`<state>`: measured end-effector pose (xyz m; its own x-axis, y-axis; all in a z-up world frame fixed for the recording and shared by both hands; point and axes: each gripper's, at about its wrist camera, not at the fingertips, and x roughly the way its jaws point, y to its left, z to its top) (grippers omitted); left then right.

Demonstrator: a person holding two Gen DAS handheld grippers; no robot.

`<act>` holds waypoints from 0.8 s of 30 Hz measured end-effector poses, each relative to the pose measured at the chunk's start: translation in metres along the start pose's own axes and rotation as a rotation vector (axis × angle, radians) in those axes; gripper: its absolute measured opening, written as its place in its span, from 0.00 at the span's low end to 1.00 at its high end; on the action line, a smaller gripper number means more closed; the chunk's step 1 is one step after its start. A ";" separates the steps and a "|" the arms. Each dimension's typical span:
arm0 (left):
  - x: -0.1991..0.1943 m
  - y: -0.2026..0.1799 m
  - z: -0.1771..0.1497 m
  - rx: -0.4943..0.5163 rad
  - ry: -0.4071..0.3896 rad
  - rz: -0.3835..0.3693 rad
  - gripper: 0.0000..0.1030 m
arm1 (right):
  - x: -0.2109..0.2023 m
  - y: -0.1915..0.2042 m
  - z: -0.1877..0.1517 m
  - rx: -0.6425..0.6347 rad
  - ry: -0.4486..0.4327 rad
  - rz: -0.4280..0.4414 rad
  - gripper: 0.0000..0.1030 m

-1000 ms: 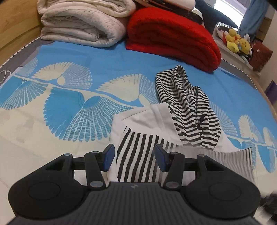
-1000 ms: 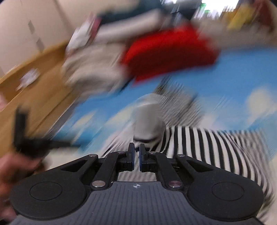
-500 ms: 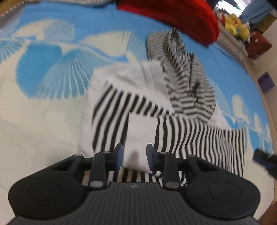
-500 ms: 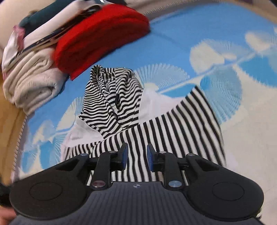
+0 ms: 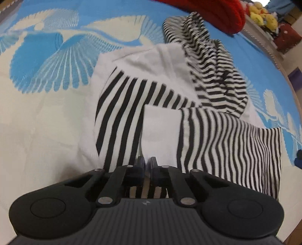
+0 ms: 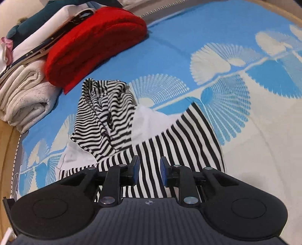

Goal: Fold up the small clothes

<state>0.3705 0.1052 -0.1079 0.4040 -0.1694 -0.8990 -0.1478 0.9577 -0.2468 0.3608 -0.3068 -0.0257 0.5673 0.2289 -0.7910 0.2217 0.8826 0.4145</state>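
Both the left gripper and the right gripper are showing matte black ribbed housings, round side caps, silver pivot screws, small centre logos and blue-faced fingers.

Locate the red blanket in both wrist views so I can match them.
Left wrist: red blanket at the top edge, right of centre, mostly cropped.
Right wrist: red blanket upper left, in full, beside the cream blanket.
Shared landmark: the striped hood, lying just below the red blanket in both views.
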 end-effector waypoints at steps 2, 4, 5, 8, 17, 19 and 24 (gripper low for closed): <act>-0.018 -0.005 0.002 0.016 -0.040 -0.020 0.04 | 0.002 -0.005 -0.002 0.032 0.017 -0.003 0.25; -0.047 -0.008 0.005 0.030 -0.107 -0.050 0.04 | 0.003 -0.009 -0.003 0.060 0.023 -0.016 0.25; -0.065 -0.007 0.006 0.026 -0.137 -0.066 0.04 | 0.004 -0.011 -0.004 0.071 0.023 -0.026 0.25; -0.096 -0.004 0.000 0.047 -0.152 -0.043 0.05 | 0.010 -0.014 -0.011 0.105 0.036 -0.045 0.25; -0.083 -0.008 -0.001 0.064 -0.114 0.020 0.07 | 0.048 -0.039 -0.039 0.217 0.189 -0.114 0.25; -0.071 -0.016 0.000 0.084 -0.098 -0.003 0.09 | 0.053 -0.048 -0.043 0.234 0.197 -0.156 0.25; -0.015 -0.016 -0.016 0.107 0.066 0.054 0.15 | 0.055 -0.056 -0.047 0.238 0.203 -0.176 0.25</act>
<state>0.3523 0.0891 -0.0959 0.3377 -0.1281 -0.9325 -0.0692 0.9846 -0.1604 0.3424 -0.3247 -0.1132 0.3405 0.1795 -0.9230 0.4945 0.8007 0.3381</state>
